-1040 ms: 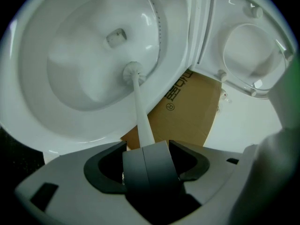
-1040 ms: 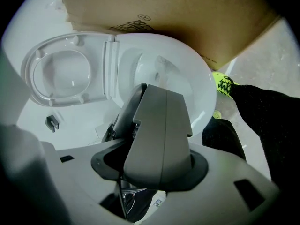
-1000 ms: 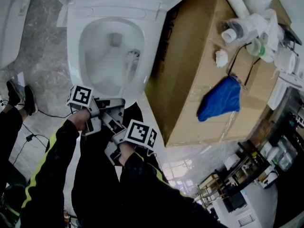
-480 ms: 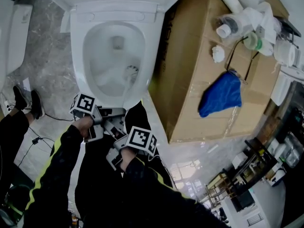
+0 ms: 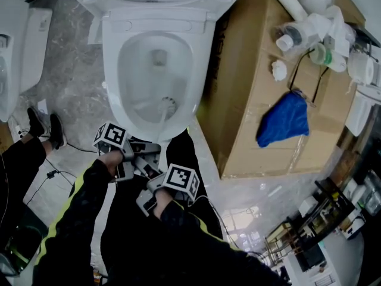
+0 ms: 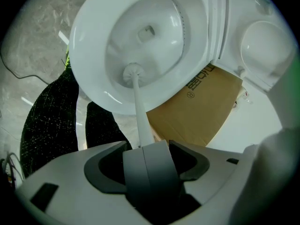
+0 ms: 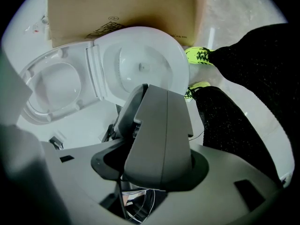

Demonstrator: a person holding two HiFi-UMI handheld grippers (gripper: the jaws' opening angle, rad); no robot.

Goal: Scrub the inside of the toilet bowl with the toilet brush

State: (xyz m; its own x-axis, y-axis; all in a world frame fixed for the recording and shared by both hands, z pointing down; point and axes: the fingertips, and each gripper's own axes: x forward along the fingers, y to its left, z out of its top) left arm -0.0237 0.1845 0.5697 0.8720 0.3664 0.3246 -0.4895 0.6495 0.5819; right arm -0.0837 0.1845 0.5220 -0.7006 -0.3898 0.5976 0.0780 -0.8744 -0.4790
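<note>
The white toilet bowl (image 5: 128, 109) stands open at the top middle of the head view, its lid (image 7: 51, 88) raised. The white toilet brush has its round head (image 5: 168, 106) low inside the bowl near the front wall, and its handle (image 5: 161, 128) slants back over the front rim. My left gripper (image 5: 150, 149) is shut on the handle's end; in the left gripper view the handle (image 6: 140, 118) rises from the closed jaws (image 6: 145, 149) to the brush head (image 6: 132, 74). My right gripper (image 5: 150, 176) sits just behind the left one, its jaws (image 7: 155, 92) shut with nothing between them.
A large cardboard box (image 5: 256, 130) stands tight against the toilet's right side, carrying a blue cloth (image 5: 284, 121) and white pipe fittings (image 5: 312, 25). Another white fixture (image 5: 18, 40) is at far left. Someone's shoes (image 5: 44, 127) and a cable lie on the marble floor; a wire rack (image 5: 297, 234) at bottom right.
The brush head has drawn back from the bowl's right side toward its front wall. Both grippers stayed close together at the front rim.
</note>
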